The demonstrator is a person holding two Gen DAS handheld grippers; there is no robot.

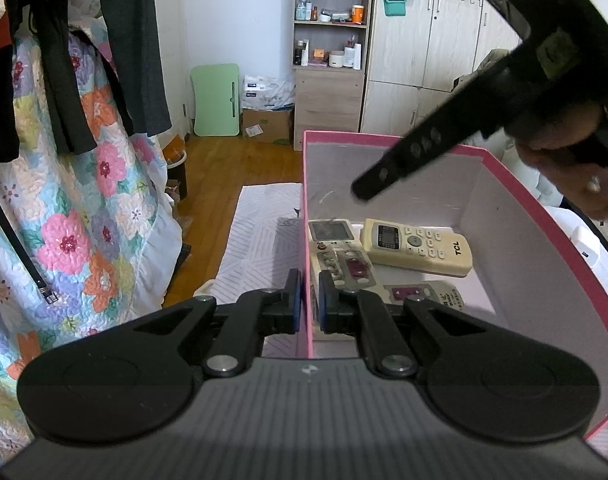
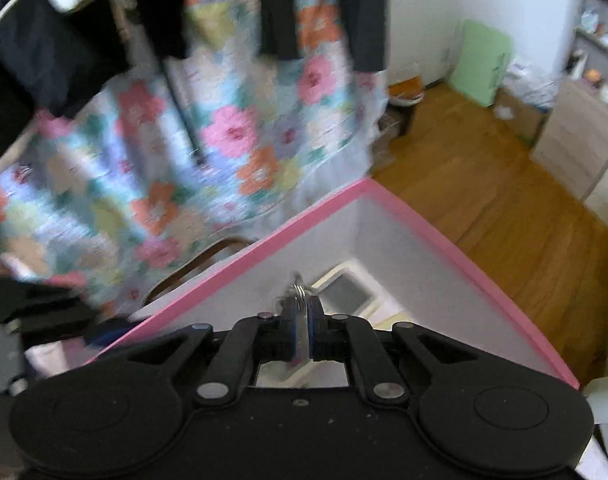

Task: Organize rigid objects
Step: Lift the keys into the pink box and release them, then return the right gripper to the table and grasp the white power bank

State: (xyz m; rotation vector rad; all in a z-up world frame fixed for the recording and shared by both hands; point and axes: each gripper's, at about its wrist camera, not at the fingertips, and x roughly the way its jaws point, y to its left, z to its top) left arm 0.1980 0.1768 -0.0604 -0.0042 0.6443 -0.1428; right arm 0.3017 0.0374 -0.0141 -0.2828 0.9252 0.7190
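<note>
Left gripper [image 1: 310, 300] fingers clamp the pink-rimmed cardboard box [image 1: 504, 168] wall. Right gripper [image 2: 302, 330] fingers pinch a metal keyring item [image 2: 298, 294] above the box; lower it before release, clear of the cream remote control [image 1: 418, 246].

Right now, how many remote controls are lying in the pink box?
3: the TCL remote at the back, a grey-screened remote along the left wall, and a third remote nearest, partly hidden.

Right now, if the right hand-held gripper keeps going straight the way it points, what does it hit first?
Probably the remote with the grey screen lying in the pink box. The right hand-held gripper, shut on a small metal item with a ring, points down into it. Depth is unclear.
</note>
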